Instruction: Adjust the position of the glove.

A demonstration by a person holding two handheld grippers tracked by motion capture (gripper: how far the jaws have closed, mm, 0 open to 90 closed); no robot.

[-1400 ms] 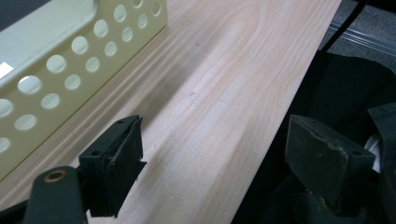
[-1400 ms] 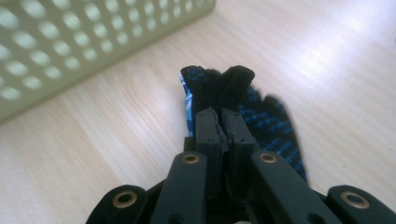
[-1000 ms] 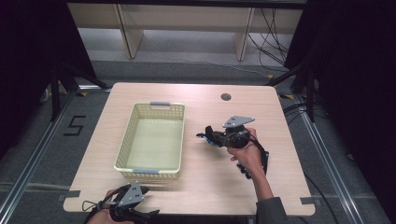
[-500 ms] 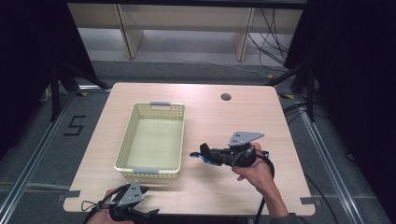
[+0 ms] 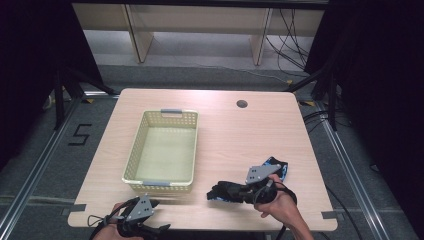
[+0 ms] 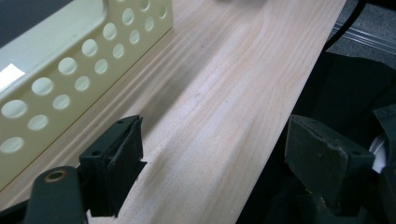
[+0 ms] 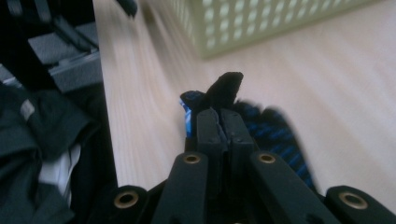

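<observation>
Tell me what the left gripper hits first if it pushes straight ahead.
Probably nothing soon: the open left gripper points along bare table beside the basket, whose wall runs to one side. Depth beyond is unclear.

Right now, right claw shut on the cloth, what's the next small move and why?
Probably lift the right claw and carry it left toward the basket. Its jaws are shut on a corner of the black and blue cloth, whose remainder trails on the table, and the basket looks empty. The left claw is open, idle at the near edge.

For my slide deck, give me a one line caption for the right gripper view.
Right gripper shut on a black-and-blue cloth above the wooden table, near the perforated basket.
</observation>
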